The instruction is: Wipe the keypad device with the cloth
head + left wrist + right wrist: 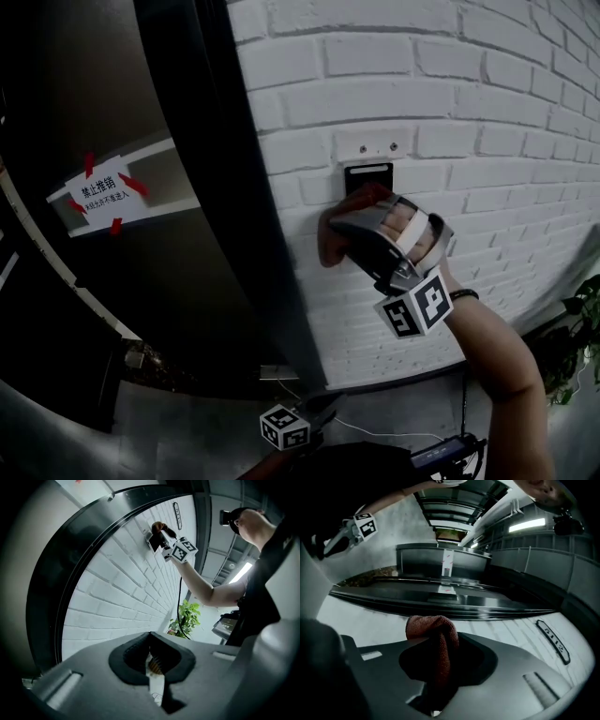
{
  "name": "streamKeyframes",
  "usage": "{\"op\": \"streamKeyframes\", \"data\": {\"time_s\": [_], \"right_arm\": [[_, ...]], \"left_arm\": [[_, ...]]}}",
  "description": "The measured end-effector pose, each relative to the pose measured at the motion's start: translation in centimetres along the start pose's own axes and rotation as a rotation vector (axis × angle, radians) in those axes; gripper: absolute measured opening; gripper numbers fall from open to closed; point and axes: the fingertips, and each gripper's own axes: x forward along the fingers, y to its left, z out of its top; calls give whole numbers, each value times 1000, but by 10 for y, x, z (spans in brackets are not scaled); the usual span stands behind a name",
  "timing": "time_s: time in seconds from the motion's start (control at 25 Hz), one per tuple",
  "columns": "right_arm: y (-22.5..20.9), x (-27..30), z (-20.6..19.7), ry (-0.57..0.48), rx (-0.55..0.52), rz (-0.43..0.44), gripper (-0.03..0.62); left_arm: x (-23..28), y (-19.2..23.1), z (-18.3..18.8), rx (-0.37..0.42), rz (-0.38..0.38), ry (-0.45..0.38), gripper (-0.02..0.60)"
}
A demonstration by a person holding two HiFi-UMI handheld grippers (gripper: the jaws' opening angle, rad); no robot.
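On the far left stands the dark door (178, 281), and on it a white sign (98, 195) held by strips of red tape. Low down, near the foot of the door frame, I carry my left hand-held gripper (150, 637). Its jaws are clenched together with nothing between them, and it is well apart from the work, pointing up along the wall.

To the right of the door is the white brick wall (450, 84). The keypad device (367, 175) is a small dark panel mounted on it, under a pale plate with two screws. Just below that panel is my right hand-held gripper (440, 660), raised to the wall, with its jaws clamped on the reddish-brown cloth (433, 632). The cloth bunches up over the jaw tips and faces the bricks. In the head view its top edge comes right up to the lower edge of the keypad device; in the right gripper view the keypad device lies off to the right of the cloth, so the cloth is beside it rather than over it. I cannot tell whether the two touch.

Farthest right, down near the floor, is a green plant (577, 328).
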Motion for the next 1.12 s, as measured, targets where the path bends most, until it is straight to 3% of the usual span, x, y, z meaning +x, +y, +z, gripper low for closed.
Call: {"op": "streamKeyframes", "data": {"time_s": [0.2,0.36,0.44,0.48,0.6,0.68,0.8,0.92,1.12], "right_arm": [[67,-27,-10,-15,27,129,74],[59,-46,-31,28,127,74,83],[47,-59,-43,48,285,34,83],[45,-68,-47,41,413,35,87],[57,-100,-51,-104,929,52,89],[93,-126,-48,-182,1168,113,91],[166,-165,-39,-173,1379,270,89],[220,-201,-24,-155,1573,354,89],[308,-251,0,-44,1702,474,89]], "left_arm": [[5,-4,0,7,-8,1,4],[10,-8,-3,5,-7,2,4],[12,-12,-4,6,-3,0,4],[11,-14,-5,8,2,-3,4],[7,-14,0,34,45,-30,4],[4,-13,3,50,75,-52,4],[-1,-14,-1,40,118,-57,4],[-4,-16,-15,6,156,-48,4],[-7,-24,-32,-24,177,-40,4]]}}
